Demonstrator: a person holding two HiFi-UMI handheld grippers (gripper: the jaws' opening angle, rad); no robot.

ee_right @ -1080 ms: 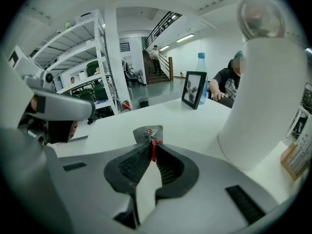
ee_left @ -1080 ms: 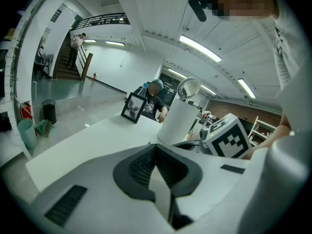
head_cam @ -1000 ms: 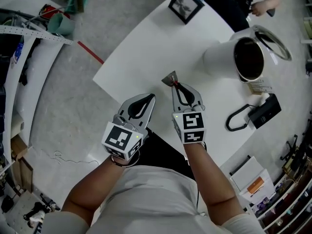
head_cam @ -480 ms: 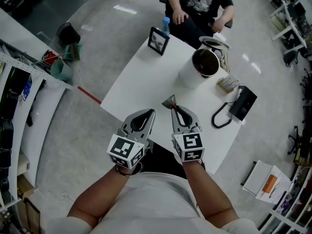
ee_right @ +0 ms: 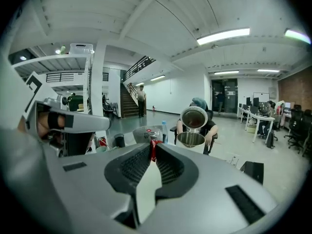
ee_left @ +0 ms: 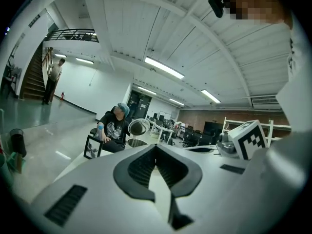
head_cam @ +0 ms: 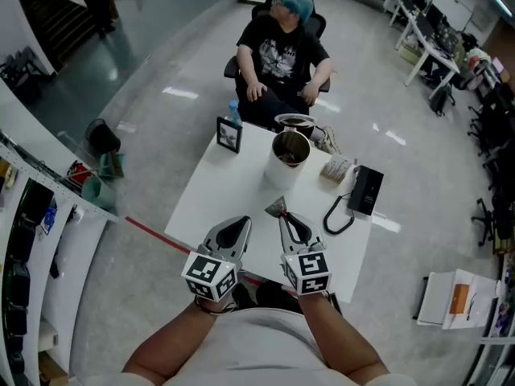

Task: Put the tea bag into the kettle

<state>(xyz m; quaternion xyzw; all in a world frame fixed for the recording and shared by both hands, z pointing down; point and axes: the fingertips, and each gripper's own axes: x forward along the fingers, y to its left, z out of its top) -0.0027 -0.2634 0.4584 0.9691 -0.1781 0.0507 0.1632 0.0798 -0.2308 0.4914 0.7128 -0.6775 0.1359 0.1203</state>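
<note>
My right gripper (head_cam: pixel 282 215) is shut on the silver tea bag (head_cam: pixel 278 208), which it holds above the near part of the white table (head_cam: pixel 233 183). In the right gripper view the tea bag (ee_right: pixel 146 133) sticks up between the fingertips, showing a red patch. The metal kettle (head_cam: pixel 290 156) stands at the table's far side with its lid (head_cam: pixel 294 121) tipped open; it lies ahead of the right gripper (ee_right: pixel 152 148), and the kettle (ee_right: pixel 191 139) is well apart from it. My left gripper (head_cam: pixel 243 220) hangs beside the right one, shut and empty, as the left gripper (ee_left: pixel 156 146) view confirms.
A framed picture (head_cam: pixel 229 135) and a bottle (head_cam: pixel 234 112) stand at the far left of the table. A small box (head_cam: pixel 336 168), a black device (head_cam: pixel 364 190) and its looped cable (head_cam: pixel 338 215) lie at the right. A person (head_cam: pixel 282 59) sits behind the table.
The head view has pulled back and tilted up, so the table looks smaller and the seated person comes into sight. Both grippers keep their pose; the tea bag stays in the right one.
</note>
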